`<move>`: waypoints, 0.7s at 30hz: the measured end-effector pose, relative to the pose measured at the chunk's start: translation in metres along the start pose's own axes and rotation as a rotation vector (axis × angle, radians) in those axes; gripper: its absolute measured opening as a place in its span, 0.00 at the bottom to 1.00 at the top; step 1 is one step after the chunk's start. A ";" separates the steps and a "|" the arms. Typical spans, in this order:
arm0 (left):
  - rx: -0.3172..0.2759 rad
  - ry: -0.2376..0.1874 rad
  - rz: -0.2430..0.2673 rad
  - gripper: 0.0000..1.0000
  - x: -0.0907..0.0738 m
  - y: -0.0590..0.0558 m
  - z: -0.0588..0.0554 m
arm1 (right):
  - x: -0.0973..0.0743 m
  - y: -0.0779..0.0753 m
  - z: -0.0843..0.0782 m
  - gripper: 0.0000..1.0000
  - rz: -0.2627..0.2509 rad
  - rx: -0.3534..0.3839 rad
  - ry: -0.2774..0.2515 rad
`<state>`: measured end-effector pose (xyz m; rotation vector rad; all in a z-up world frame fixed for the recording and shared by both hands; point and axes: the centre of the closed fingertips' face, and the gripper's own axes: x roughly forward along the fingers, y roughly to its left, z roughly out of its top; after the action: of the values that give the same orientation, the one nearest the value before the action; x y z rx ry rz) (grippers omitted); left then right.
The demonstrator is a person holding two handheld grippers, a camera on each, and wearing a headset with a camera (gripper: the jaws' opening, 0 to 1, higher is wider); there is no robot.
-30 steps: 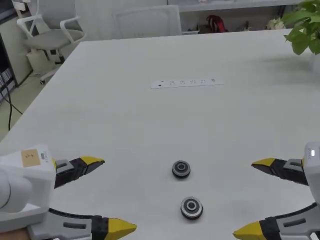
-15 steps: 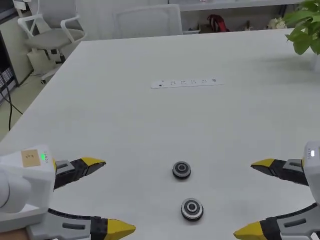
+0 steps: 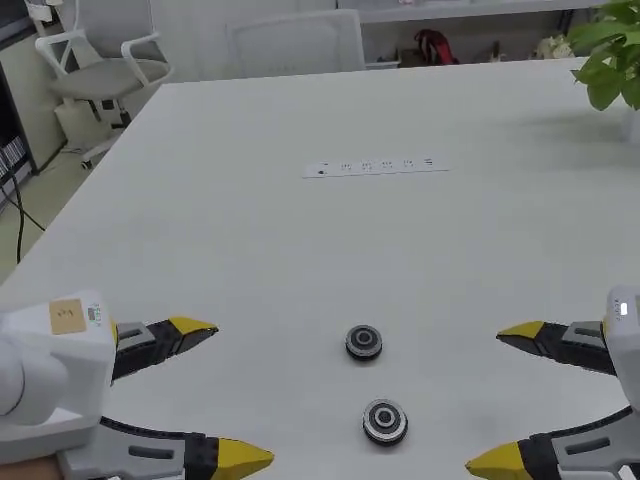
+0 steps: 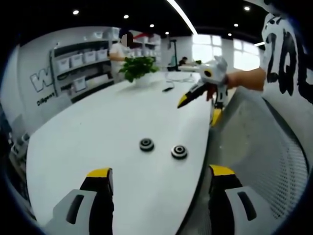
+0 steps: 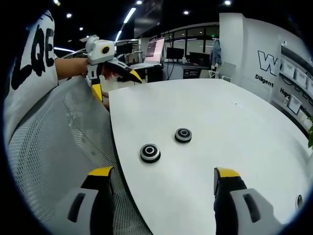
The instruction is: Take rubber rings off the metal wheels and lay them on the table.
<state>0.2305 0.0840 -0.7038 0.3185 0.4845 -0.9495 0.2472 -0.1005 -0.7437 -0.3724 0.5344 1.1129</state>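
Far wheel [image 3: 364, 342] and near wheel [image 3: 385, 421] lie flat on the table [image 3: 300, 230] by its front edge, close but not touching, each with a black ring [image 5: 143, 153] round it. Left gripper [image 3: 242, 393] and right gripper [image 3: 483, 399] flank them, well apart (jaws spread wide, nothing held).

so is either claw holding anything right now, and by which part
Nothing is held. The left claw and the right claw are both open and empty, each clear of the far metal wheel and the near metal wheel on the table.
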 end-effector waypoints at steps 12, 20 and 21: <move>0.010 0.005 -0.035 0.77 0.011 -0.002 0.000 | 0.006 -0.004 -0.003 0.73 0.014 0.012 -0.026; 0.026 0.014 -0.054 0.74 0.019 -0.001 0.002 | 0.011 -0.004 0.000 0.70 0.030 0.000 -0.041; 0.030 0.016 -0.056 0.74 0.019 -0.001 0.002 | 0.013 -0.003 0.001 0.69 0.034 -0.001 -0.042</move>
<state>0.2396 0.0691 -0.7125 0.3410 0.4961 -1.0101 0.2546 -0.0919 -0.7504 -0.3410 0.5046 1.1513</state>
